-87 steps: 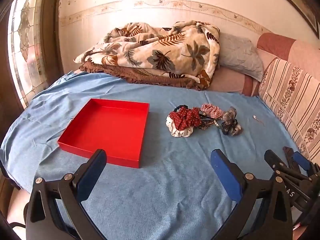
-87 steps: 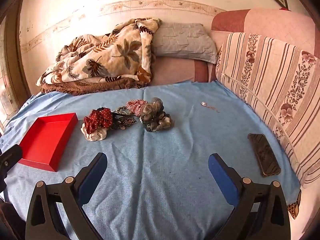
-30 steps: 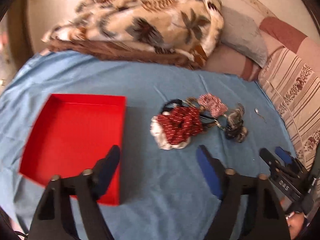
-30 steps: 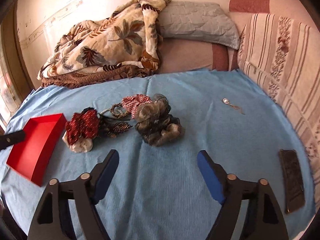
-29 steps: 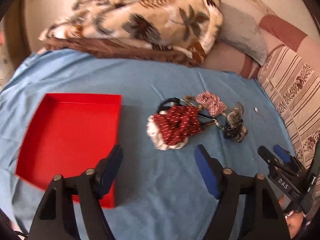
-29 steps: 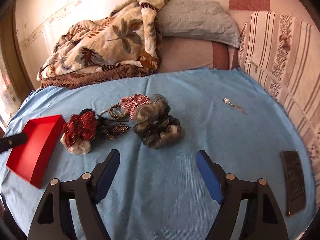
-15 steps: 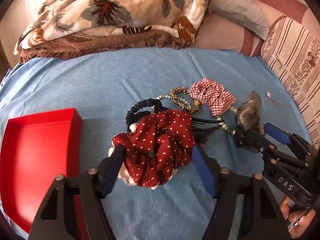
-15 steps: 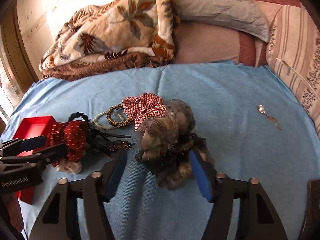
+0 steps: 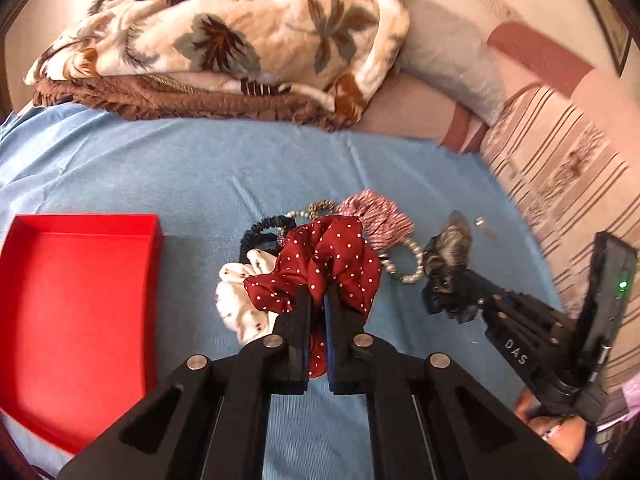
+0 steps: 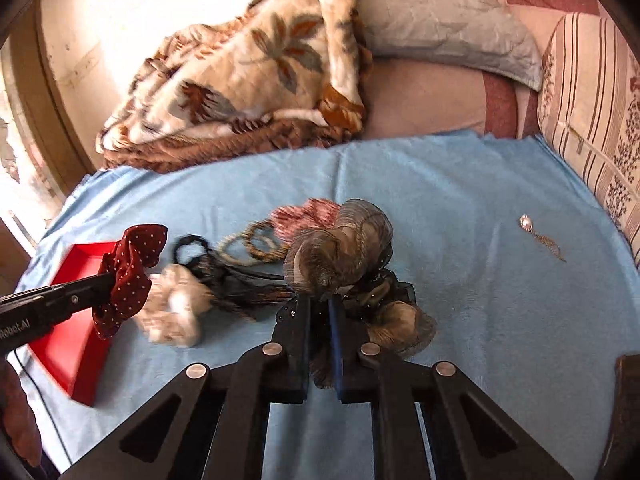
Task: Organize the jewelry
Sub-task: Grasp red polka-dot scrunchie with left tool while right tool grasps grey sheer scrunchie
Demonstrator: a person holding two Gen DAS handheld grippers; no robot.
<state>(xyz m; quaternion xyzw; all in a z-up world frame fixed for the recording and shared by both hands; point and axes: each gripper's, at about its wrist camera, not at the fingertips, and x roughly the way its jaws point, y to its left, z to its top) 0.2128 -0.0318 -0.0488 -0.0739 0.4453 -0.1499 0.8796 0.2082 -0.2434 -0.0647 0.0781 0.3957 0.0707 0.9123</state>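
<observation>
My left gripper (image 9: 318, 294) is shut on the red polka-dot scrunchie (image 9: 332, 260), which also shows lifted in the right wrist view (image 10: 132, 264). My right gripper (image 10: 320, 300) is shut on the grey-brown scrunchie (image 10: 340, 248), also visible in the left wrist view (image 9: 448, 256). A white scrunchie (image 9: 236, 296), a black hair tie (image 9: 260, 232), bead bracelets (image 9: 404, 264) and a red checked scrunchie (image 9: 376, 212) lie in a pile on the blue sheet. The red tray (image 9: 72, 304) lies left of the pile.
A folded leaf-print blanket (image 9: 224, 36) and a grey pillow (image 10: 444, 24) lie at the back. A striped cushion (image 10: 592, 112) lines the right side. A small pendant (image 10: 538, 236) lies on the sheet at right. A dark phone edge (image 10: 626, 400) sits far right.
Both grippers moved forward to the pile and closed, the left on the red polka-dot scrunchie, the right on the grey-brown scrunchie. The red scrunchie is now raised off the white one.
</observation>
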